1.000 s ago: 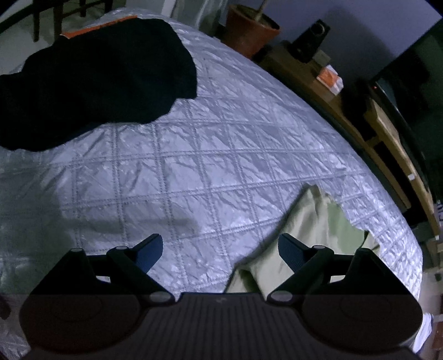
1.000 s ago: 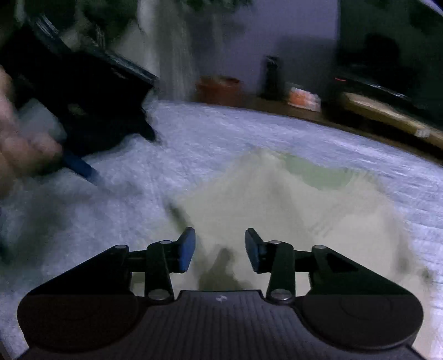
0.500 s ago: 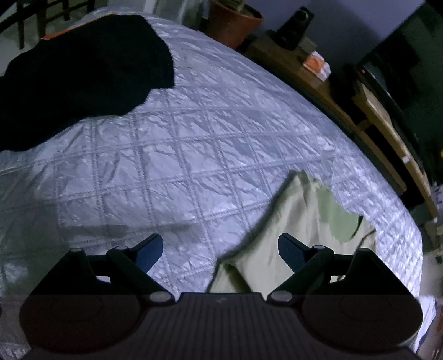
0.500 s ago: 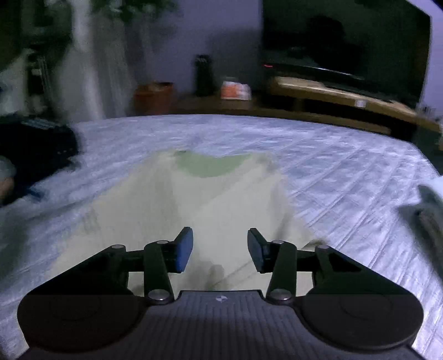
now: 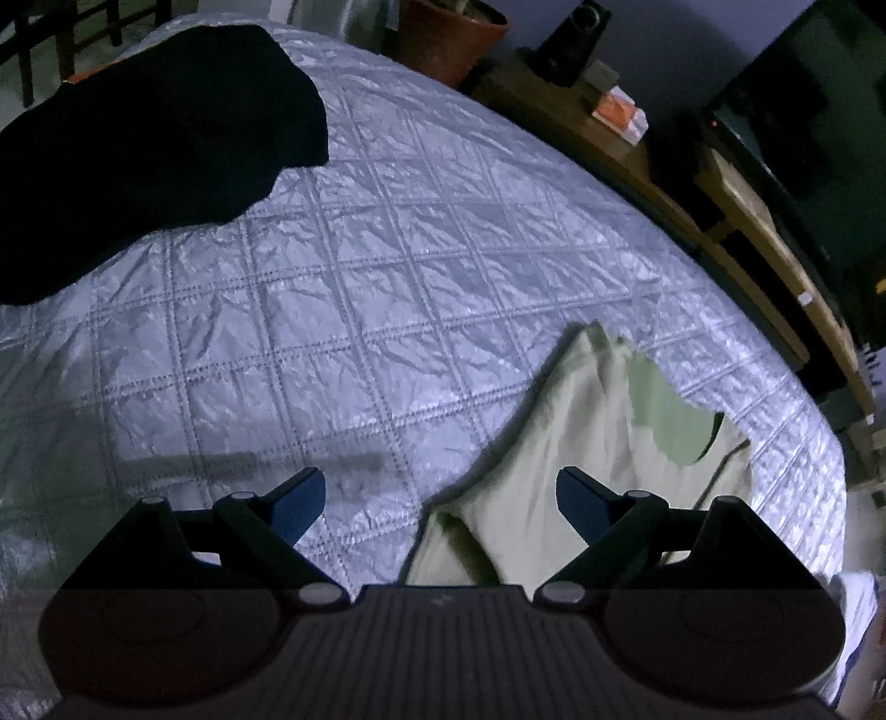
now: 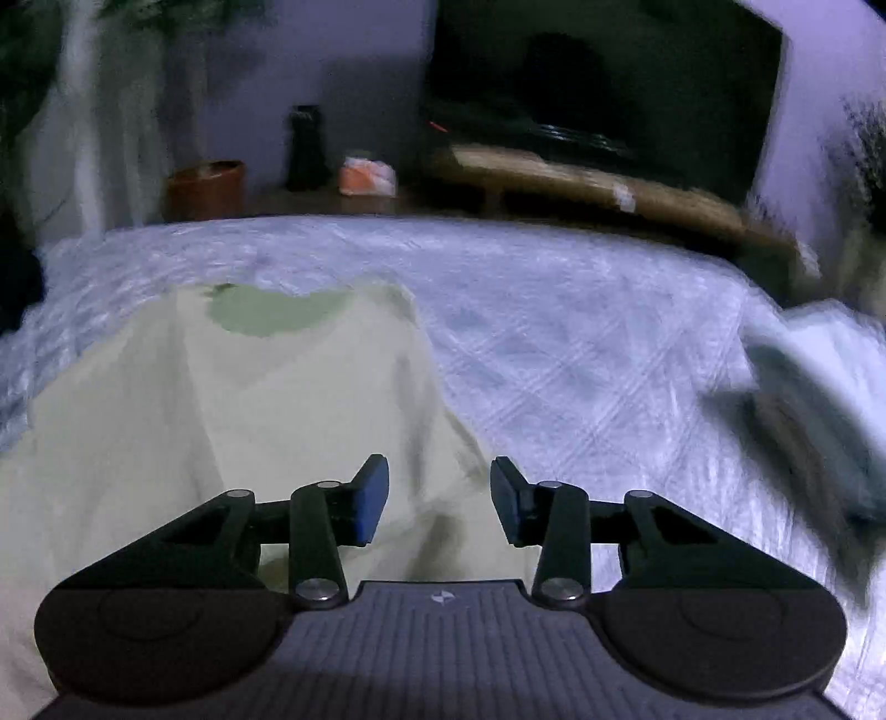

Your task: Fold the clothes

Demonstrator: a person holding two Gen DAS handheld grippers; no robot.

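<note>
Home bedroom: quilted bed (image 5: 443, 266), television (image 6: 598, 83).

The bed (image 5: 387, 266) is covered by a pale grey quilted spread stitched in squares. A pale green garment (image 5: 581, 443) lies spread on its near right part. A black garment (image 5: 149, 149) lies bunched at the far left, well apart from it.

A quilted grey bedspread (image 5: 421, 266) covers the bed. Beyond it, a terracotta plant pot (image 5: 448, 39), a dark speaker (image 5: 576, 39) and an orange-and-white box (image 5: 620, 113) line a wooden bench (image 5: 736, 260) below a television (image 6: 603, 94).
</note>
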